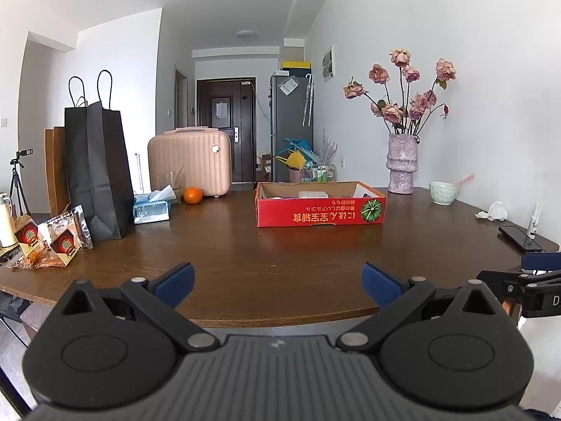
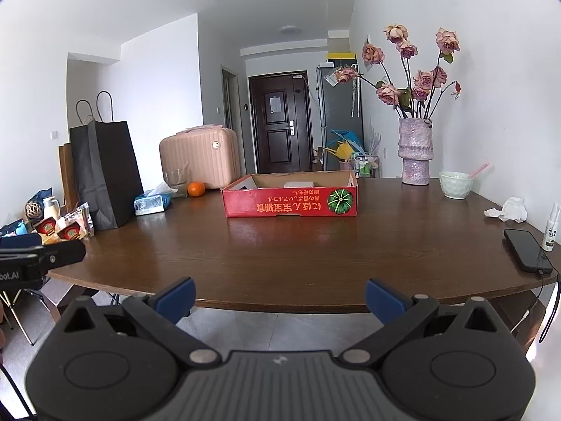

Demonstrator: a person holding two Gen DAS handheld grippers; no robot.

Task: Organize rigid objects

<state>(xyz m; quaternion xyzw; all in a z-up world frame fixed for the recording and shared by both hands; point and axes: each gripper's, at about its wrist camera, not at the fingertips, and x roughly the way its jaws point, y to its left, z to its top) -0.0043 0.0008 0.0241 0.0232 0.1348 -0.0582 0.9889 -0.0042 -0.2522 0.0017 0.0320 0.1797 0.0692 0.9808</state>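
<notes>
Left wrist view: left gripper (image 1: 277, 286) hangs empty at the near tabletop (image 1: 245, 256) edge, jaws spread wide.
Red box (image 1: 320, 210): mid-tabletop, straight ahead, holding pale items, probably already sorted.
Right wrist view: right gripper (image 2: 279, 298) also released, short of the tabletop edge, facing the red box.
Phone (image 2: 526, 249): well right of the red box.

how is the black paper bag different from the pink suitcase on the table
The black paper bag stands tall and narrow, while the pink suitcase is low and wide. The bag is smooth paper, open at the top, with two thin loop handles; the suitcase is a ribbed hard shell, closed, with one flat handle. The bag stands nearer the table's left edge. Both stand upright on it.
</notes>
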